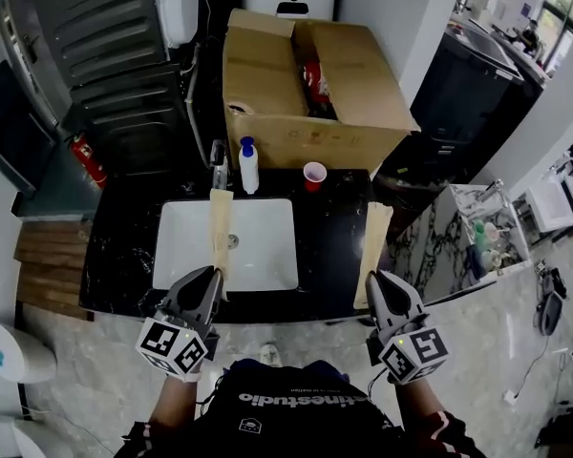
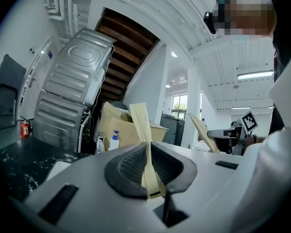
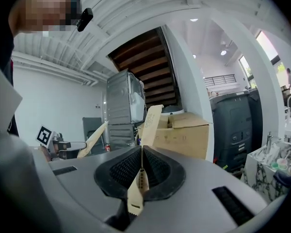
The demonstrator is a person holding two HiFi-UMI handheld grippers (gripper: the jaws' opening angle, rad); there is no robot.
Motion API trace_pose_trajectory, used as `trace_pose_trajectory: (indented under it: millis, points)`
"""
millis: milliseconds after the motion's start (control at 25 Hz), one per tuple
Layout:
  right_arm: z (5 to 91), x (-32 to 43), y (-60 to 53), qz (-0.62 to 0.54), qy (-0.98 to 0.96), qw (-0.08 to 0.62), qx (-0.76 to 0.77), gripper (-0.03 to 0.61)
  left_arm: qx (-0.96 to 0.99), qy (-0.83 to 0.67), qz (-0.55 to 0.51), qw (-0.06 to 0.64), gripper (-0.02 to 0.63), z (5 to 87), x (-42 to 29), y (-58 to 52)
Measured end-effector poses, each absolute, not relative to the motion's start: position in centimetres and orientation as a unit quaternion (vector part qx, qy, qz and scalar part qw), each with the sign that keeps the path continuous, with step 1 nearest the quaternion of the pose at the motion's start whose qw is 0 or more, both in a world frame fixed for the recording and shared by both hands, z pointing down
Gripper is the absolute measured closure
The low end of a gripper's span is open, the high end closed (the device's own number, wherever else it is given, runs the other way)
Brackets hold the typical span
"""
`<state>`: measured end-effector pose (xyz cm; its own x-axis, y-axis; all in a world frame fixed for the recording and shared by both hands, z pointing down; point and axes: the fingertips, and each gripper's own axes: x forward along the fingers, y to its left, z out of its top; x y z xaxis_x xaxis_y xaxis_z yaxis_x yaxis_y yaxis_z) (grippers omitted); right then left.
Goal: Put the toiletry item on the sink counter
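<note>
Black marble counter [image 1: 124,256] with inset white sink [image 1: 263,246]; behind it, blue-capped white bottle [image 1: 249,170]; red cup [image 1: 313,176]

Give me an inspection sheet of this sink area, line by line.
Surface: black marble counter with white basin, faucet behind it.
Job's things: left packet and right packet, tan paper, held up, not laid down.
Clutter: pump bottle, red cup.
Grippers: left gripper shut on left packet; right gripper shut on right packet.
Cables: thin cable on floor, right.
Surroundings: open cardboard box, fire extinguisher.

Head view looks down; gripper views share box [image 2: 109,121].
</note>
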<state>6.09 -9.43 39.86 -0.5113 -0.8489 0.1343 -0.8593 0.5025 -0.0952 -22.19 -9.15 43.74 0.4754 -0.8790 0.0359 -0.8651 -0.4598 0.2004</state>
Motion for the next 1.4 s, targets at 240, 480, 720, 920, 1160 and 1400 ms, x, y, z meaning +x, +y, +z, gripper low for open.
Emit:
trace_pose_trajectory:
  millis: [240, 480, 720, 920, 1160, 1400]
  points:
    - [40.4, 6.4, -11.9, 0.087, -0.861, 0.037, 0.500, 0.534, 0.856, -0.505, -0.032, 0.110, 0.575, 44.4, -21.7, -12.0]
    - [40.7, 8.4, -14.8, 0.098, -0.864, 0.028, 0.493, 0.534, 0.858, -0.496, -0.019, 0.128, 0.575, 45.2, -18.6, -14.5]
    - [40.9, 10.7, -16.9, 0.104, -0.868, 0.022, 0.484, 0.534, 0.855, -0.488, -0.005, 0.176, 0.575, 47.6, -14.2, -18.0]
    - [41.6, 13.2, -18.2, 0.110, -0.864, 0.024, 0.491, 0.534, 0.841, -0.477, 0.016, 0.253, 0.575, 52.0, -10.1, -21.1]
    - [41.8, 14.9, -19.2, 0.115, -0.859, 0.023, 0.498, 0.534, 0.798, -0.473, 0.058, 0.369, 0.575, 58.9, -6.8, -24.9]
    - [42.1, 15.7, -19.2, 0.120, -0.855, 0.025, 0.504, 0.534, 0.769, -0.481, 0.093, 0.409, 0.575, 63.6, -4.9, -26.9]
